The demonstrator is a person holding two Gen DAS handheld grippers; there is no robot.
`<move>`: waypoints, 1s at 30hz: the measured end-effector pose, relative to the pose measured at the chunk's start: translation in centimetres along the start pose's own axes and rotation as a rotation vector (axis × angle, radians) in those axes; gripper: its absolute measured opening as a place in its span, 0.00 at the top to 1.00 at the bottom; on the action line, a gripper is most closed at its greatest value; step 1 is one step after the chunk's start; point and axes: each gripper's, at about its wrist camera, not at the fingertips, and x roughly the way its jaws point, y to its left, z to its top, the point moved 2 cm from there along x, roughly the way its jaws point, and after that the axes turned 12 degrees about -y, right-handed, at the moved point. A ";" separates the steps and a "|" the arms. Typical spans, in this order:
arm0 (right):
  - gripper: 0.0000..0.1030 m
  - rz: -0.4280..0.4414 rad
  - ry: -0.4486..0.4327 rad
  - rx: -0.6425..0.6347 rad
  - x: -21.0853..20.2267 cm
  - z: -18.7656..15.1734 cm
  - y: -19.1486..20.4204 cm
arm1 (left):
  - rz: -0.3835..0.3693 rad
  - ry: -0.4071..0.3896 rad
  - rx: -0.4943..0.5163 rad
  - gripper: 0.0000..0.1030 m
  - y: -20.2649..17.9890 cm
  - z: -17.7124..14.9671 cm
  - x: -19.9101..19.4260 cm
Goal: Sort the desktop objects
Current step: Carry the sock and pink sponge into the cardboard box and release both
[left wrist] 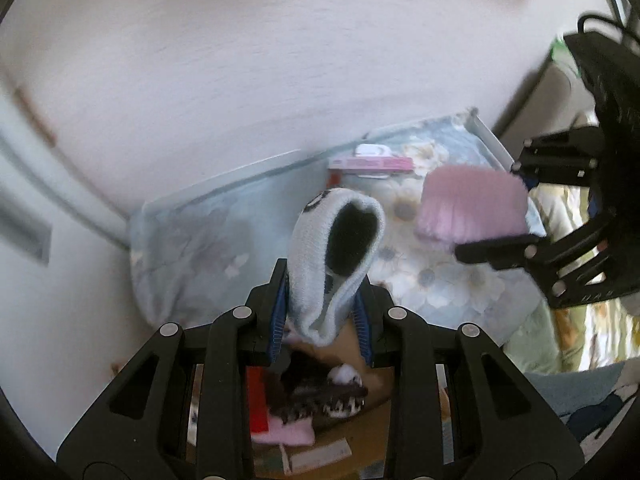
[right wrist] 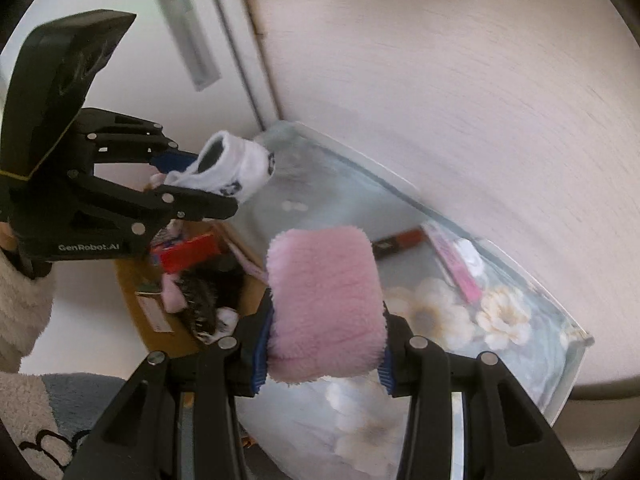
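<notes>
My left gripper (left wrist: 322,312) is shut on a white sock (left wrist: 336,256) with dark markings, its dark opening facing the camera. From the right wrist view the same sock (right wrist: 236,168) sticks out of the left gripper (right wrist: 200,184), held in the air at the left. My right gripper (right wrist: 324,340) is shut on a fluffy pink sock (right wrist: 324,300), folded into a thick roll. The left wrist view shows that pink sock (left wrist: 472,208) in the right gripper (left wrist: 516,208) at the right. Both are held above a table with a floral cloth (right wrist: 500,320).
A cardboard box (right wrist: 148,312) below holds a red item (right wrist: 188,252), dark patterned fabric (right wrist: 208,300) and pink cloth. A pink package (right wrist: 456,268) and a dark red item (right wrist: 396,240) lie on the table by the wall. A door (right wrist: 188,36) stands at the left. A fleece sleeve (right wrist: 20,312) shows.
</notes>
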 end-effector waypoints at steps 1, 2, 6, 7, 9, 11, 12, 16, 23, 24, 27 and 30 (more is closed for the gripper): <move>0.62 0.012 -0.002 -0.007 0.2 0.2 0.8 | 0.013 -0.007 -0.027 0.74 0.7 -0.5 -0.6; 0.62 0.025 -0.002 -0.013 0.4 0.4 1.6 | 0.026 -0.007 -0.047 0.74 1.3 -1.0 -1.0; 0.62 0.065 0.008 -0.048 1.7 0.6 4.3 | 0.093 0.004 -0.097 0.74 3.4 -3.6 -2.5; 0.62 0.072 0.013 -0.057 2.1 0.6 4.9 | 0.102 0.006 -0.109 0.74 3.8 -4.2 -2.7; 0.62 0.088 0.028 -0.074 3.0 0.4 6.2 | 0.111 0.019 -0.146 0.74 4.8 -5.5 -3.0; 0.62 0.100 0.046 -0.087 3.9 0.2 7.3 | 0.134 0.031 -0.185 0.74 5.9 -7.2 -3.2; 0.62 0.102 0.052 -0.093 4.2 0.1 7.7 | 0.147 0.040 -0.196 0.74 6.3 -7.8 -3.3; 0.62 0.112 0.079 -0.117 5.5 -0.3 9.5 | 0.176 0.061 -0.249 0.74 8.0 -10.4 -3.7; 0.62 0.117 0.122 -0.136 7.7 -1.3 11.9 | 0.207 0.091 -0.335 0.74 9.3 -14.3 -3.1; 0.62 0.119 0.127 -0.136 8.0 -1.4 12.2 | 0.205 0.093 -0.344 0.74 9.4 -14.6 -3.0; 0.62 0.127 0.138 -0.128 8.5 -1.6 12.8 | 0.196 0.095 -0.355 0.74 9.6 -15.2 -2.8; 0.62 0.132 0.151 -0.112 9.0 -1.9 13.2 | 0.197 0.098 -0.352 0.74 9.8 -15.4 -2.6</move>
